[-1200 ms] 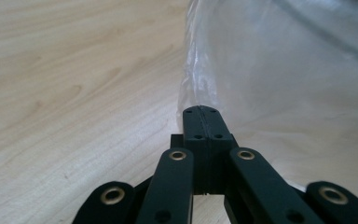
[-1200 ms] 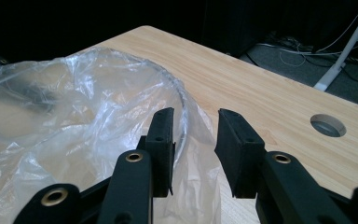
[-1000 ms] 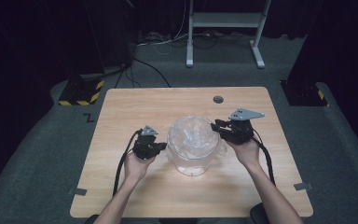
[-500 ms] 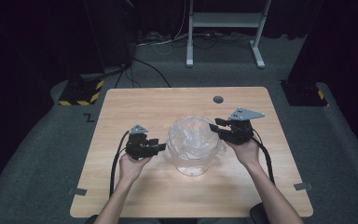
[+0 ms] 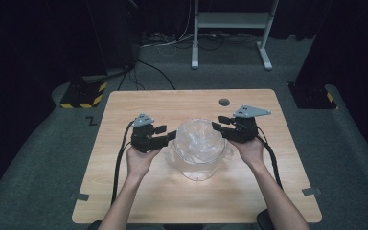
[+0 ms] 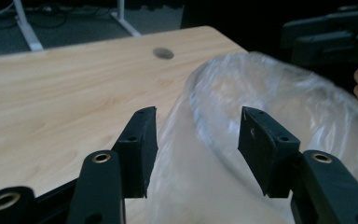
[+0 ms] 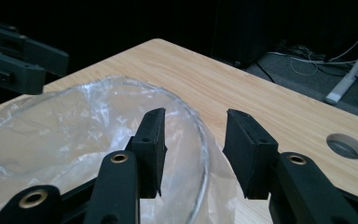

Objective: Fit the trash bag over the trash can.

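Tools flank a plastic-lined glass bowl (image 5: 199,163) on the worktop (image 5: 124,110).
We see left tool (image 5: 170,136) and right tool (image 5: 217,127) spread, their jaws just opened, straddling the rim unpressed.

The table (image 5: 124,191) is seen from high above, looking forward and down. The clear bowl (image 5: 199,148) is seen up close from each gripper camera, from opposite sides (image 6: 270,98) (image 7: 74,121).

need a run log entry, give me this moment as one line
scene: clear container lined with plastic bag on table | left gripper: open, jaws just opening, straddling bag-covered rim | right gripper: open, jaws just opening, straddling rim
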